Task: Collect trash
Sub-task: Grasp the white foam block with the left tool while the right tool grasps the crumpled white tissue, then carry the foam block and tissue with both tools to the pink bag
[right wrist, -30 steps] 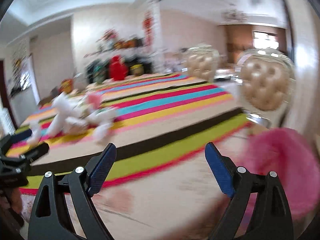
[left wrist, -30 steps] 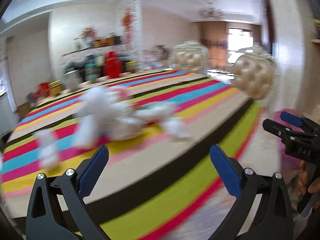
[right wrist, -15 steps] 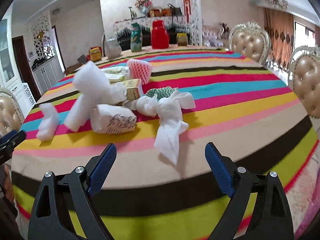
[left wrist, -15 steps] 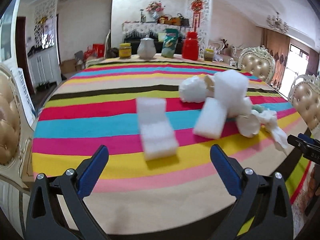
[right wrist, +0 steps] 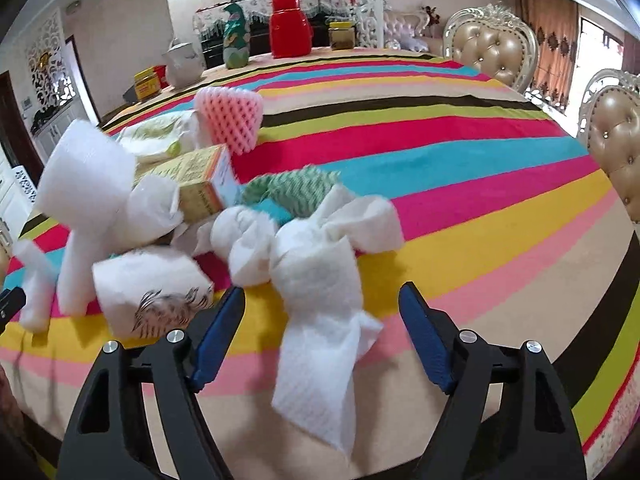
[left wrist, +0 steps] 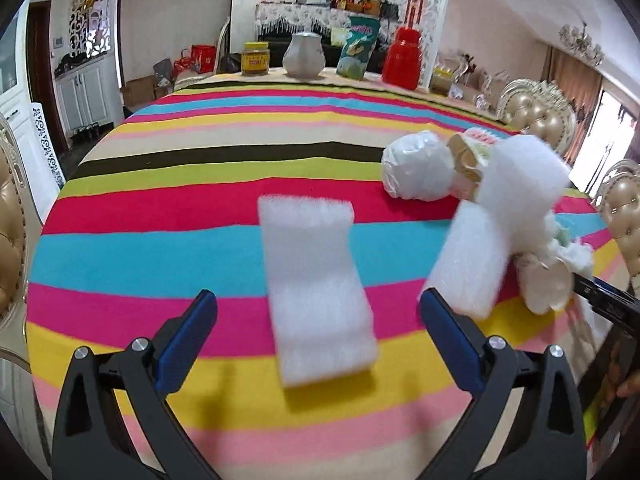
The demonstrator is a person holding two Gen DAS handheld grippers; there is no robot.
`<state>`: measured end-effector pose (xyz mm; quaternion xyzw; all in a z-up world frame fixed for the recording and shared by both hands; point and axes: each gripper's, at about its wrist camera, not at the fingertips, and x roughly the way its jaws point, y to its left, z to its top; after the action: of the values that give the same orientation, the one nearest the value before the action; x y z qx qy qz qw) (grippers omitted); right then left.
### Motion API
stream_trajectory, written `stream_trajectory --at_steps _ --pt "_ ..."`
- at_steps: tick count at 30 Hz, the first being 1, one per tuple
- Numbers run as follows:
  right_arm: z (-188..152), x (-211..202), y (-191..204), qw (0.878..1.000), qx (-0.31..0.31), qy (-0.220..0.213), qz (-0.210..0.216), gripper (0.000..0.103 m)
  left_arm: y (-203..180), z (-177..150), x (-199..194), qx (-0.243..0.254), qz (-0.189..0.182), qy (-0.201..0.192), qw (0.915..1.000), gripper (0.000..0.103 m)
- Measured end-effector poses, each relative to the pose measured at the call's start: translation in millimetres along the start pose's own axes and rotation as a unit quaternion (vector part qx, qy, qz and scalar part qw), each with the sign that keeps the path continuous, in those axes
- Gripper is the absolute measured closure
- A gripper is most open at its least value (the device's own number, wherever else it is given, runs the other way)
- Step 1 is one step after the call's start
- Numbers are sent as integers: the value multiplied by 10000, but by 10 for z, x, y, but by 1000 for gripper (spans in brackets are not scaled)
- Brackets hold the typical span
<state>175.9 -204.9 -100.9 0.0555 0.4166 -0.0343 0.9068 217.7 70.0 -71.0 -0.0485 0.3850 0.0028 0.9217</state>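
Worktop cloth (left wrist: 168,216): stripes of red, cyan, magenta, yellow, pink, beige, lime, black-brown.
Foam slab (left wrist: 316,292): plain white.
Twisted tissue (right wrist: 316,292): white, faint embossed dots.
Foam net sleeve (right wrist: 232,114): pink, diamond mesh.
Second net (right wrist: 296,190): green-white mesh.
Carton (right wrist: 196,184): yellow-orange, fine print.
Paper wad (right wrist: 154,296): white, black feathery drawing.
Left hand-held gripper (left wrist: 318,344), right hand-held gripper (right wrist: 322,342): black frames, blue pads.
Jug (right wrist: 290,26): red.

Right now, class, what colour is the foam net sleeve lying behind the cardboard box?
Pink; the foam net sleeve shows best in the right wrist view.

Striped tablecloth (left wrist: 160,256), tufted chairs (right wrist: 490,50), sideboard (left wrist: 296,20) at back wall.
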Motion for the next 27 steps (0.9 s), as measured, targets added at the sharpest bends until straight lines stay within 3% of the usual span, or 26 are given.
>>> stream_trajectory --at_steps 3,5,6,9,12,27 --pt "-5 61 -14 9998 26 149 109 36 -46 55 231 3 256 318 9992 15" --pt "-16 71 -31 9995 60 199 252 53 -43 31 345 3 355 565 9978 35" --pt "-30 62 -40 9991 61 215 354 71 -41 26 330 3 380 557 9977 49" --pt "-99 -93 -75 9987 105 -46 498 75 -25 -7 118 -66 97 311 9994 50" --pt "-210 -280 -90 9978 136 -330 552 76 -90 -113 -132 132 95 -76 9998 50" --pt "-750 -918 -104 9919 121 -629 1095 75 -538 -677 -947 477 -593 -959 9925 50"
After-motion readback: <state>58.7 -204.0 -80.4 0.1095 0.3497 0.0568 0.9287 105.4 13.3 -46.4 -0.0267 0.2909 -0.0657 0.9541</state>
